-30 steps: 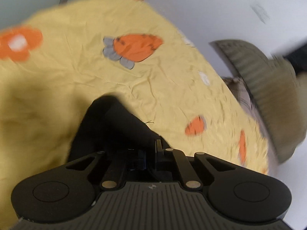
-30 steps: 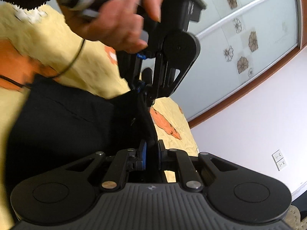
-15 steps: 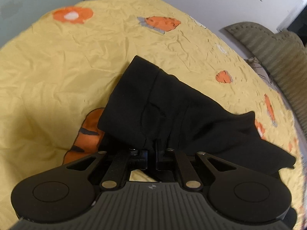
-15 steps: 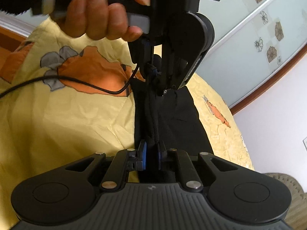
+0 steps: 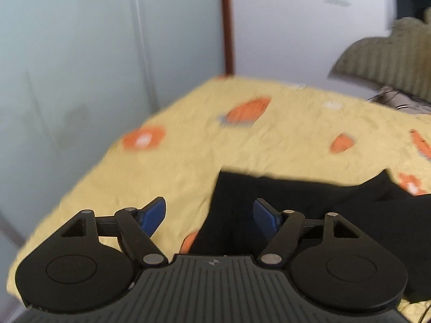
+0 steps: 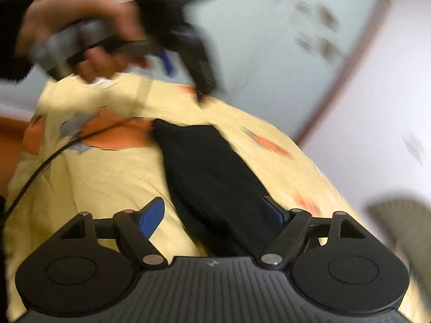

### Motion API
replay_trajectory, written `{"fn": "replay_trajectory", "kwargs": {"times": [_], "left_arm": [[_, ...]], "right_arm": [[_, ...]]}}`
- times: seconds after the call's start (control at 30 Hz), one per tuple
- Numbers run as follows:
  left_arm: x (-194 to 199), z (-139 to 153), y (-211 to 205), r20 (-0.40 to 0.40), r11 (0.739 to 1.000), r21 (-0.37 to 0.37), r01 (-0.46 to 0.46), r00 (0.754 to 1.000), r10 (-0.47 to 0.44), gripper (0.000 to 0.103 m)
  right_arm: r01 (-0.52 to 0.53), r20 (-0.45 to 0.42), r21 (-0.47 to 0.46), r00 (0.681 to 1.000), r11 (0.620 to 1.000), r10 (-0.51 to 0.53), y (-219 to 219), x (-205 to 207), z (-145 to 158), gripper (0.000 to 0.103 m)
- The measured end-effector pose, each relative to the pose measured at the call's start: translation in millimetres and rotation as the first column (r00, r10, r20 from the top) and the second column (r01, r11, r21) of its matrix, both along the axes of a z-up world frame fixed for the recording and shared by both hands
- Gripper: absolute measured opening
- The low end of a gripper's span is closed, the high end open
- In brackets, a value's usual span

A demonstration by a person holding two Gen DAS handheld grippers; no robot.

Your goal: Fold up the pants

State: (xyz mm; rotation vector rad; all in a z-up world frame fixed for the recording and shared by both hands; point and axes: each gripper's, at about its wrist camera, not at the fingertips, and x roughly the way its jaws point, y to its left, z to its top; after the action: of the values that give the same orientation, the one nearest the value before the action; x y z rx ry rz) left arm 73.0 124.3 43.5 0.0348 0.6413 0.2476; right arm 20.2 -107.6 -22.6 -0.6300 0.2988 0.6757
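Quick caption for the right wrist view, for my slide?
Right gripper, jaws opening, above black pants lying on the yellow bedsheet; left gripper blurred overhead.

Yellow bedspread [image 5: 242,145], frosted glass panels [image 5: 80,67], white wall [image 5: 282,27]

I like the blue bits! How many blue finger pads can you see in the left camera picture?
2: one pad left, over the yellow bedsheet, one pad right, over the black pants.
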Motion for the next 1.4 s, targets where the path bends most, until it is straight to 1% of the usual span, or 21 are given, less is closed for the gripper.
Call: {"fn": "replay_trajectory", "kwargs": {"times": [0.07,0.13,0.2,0.27,0.3,0.37,0.47,0.53,0.57,0.7,0.77,0.87,0.9,0.97,1.03,1.07,1.2,1.23,1.27,1.33,1.4], "left_arm": [[2,8,-21,-0.018,0.991,-0.010,0.131,0.991,-0.131,0.076],[6,9,-50,-0.042,0.956,-0.053,0.288,0.956,-0.291,0.076],[10,4,-83,-0.054,0.903,-0.071,0.423,0.902,-0.427,0.076],[13,-6,-119,-0.076,0.839,-0.069,0.539,0.836,-0.543,0.077],[14,-12,-136,-0.081,0.806,-0.055,0.589,0.802,-0.592,0.077],[13,-25,-168,-0.108,0.746,0.013,0.666,0.742,-0.661,0.077],[10,-48,-201,-0.151,0.651,0.130,0.748,0.664,-0.732,0.077],[4,-66,-212,-0.183,0.617,0.186,0.764,0.644,-0.743,0.077],[5,-74,-215,-0.194,0.610,0.207,0.765,0.644,-0.740,0.077],[14,-93,-222,-0.237,0.625,0.284,0.727,0.685,-0.689,0.077],[17,-98,-226,-0.250,0.633,0.316,0.706,0.706,-0.662,0.077],[14,-104,-228,-0.249,0.612,0.354,0.707,0.702,-0.667,0.078],[13,-106,-230,-0.242,0.598,0.375,0.708,0.698,-0.674,0.078],[10,-109,-234,-0.227,0.576,0.420,0.702,0.695,-0.682,0.082],[12,-109,-234,-0.217,0.581,0.427,0.692,0.703,-0.678,0.083],[15,-107,-232,-0.214,0.600,0.402,0.692,0.708,-0.673,0.083],[41,-97,-218,-0.209,0.713,0.225,0.665,0.747,-0.631,0.083],[46,-95,-216,-0.209,0.734,0.184,0.653,0.756,-0.620,0.083],[52,-92,-213,-0.207,0.752,0.148,0.643,0.763,-0.612,0.082],[56,-88,-209,-0.196,0.768,0.110,0.631,0.772,-0.605,0.082],[58,-87,-207,-0.189,0.770,0.103,0.630,0.772,-0.607,0.082]], "right_arm": [[0.175,-0.076,0.078,0.983,0.981,-0.169,-50,4,5,0.078],[0.378,-0.174,0.139,0.919,0.915,-0.353,-103,15,3,0.078],[0.590,-0.332,0.192,0.791,0.784,-0.513,-160,27,-6,0.078],[0.714,-0.522,0.193,0.655,0.673,-0.546,-207,37,-21,0.078],[0.760,-0.571,0.204,0.605,0.617,-0.556,-226,38,-25,0.078],[0.778,-0.599,0.347,0.614,0.524,-0.515,-260,34,-15,0.078],[0.795,-0.643,0.506,0.606,0.333,-0.469,-316,51,-3,0.078],[0.843,-0.685,0.496,0.526,0.206,-0.504,-353,79,-2,0.079],[0.853,-0.706,0.496,0.505,0.162,-0.496,-368,94,-3,0.080],[0.810,-0.777,0.583,0.535,-0.058,-0.333,-431,144,-13,0.079],[0.814,-0.796,0.562,0.484,-0.149,-0.364,-453,148,-19,0.081],[0.854,-0.804,0.499,0.393,-0.146,-0.446,-462,171,-17,0.081],[0.863,-0.811,0.484,0.380,-0.145,-0.444,-462,176,-18,0.081],[0.869,-0.826,0.477,0.390,-0.135,-0.406,-465,191,-23,0.081],[0.877,-0.852,0.450,0.366,-0.168,-0.374,-465,206,-24,0.081],[0.870,-0.858,0.461,0.387,-0.175,-0.339,-469,216,-21,0.081],[0.728,-0.747,0.665,0.650,-0.168,-0.141,-478,248,16,0.082],[0.695,-0.715,0.699,0.677,-0.169,-0.173,-480,250,30,0.082],[0.697,-0.710,0.700,0.657,-0.156,-0.253,-480,247,41,0.084],[0.767,-0.710,0.638,0.548,-0.073,-0.442,-475,241,58,0.085],[0.833,-0.713,0.552,0.467,-0.009,-0.523,-469,236,54,0.085]]}}
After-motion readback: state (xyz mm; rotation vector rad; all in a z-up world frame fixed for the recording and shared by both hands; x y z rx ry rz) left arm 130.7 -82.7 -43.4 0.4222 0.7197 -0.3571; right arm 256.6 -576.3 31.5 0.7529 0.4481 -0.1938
